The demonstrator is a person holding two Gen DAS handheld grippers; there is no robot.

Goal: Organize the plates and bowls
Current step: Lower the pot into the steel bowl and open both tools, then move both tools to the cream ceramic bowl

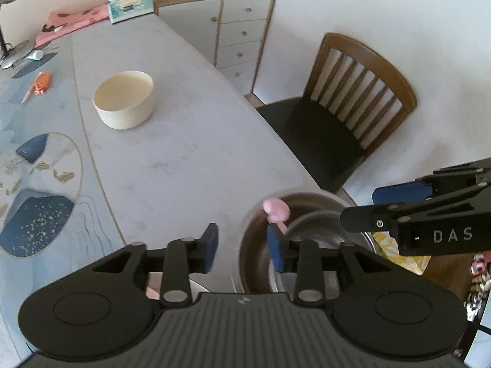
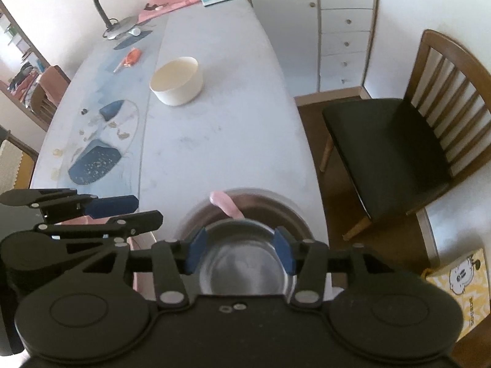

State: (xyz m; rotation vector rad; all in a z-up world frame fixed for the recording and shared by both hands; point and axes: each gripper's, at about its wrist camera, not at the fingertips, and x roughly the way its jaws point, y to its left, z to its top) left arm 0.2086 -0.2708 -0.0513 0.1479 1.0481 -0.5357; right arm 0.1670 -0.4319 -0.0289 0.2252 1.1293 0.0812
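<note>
Both my left tongs (image 1: 242,247) and right tongs (image 2: 241,250) stand apart above nested steel bowls (image 2: 245,260); cream bowl (image 2: 177,81) at eleven o'clock probably stacks next.

Steel bowls (image 2: 245,263) blurred (near rims hidden)

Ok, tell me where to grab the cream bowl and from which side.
Take the cream bowl by its rim, from above, one finger inside and one outside. It stands upright and open on the table, its straight wall probably too wide to span.
</note>
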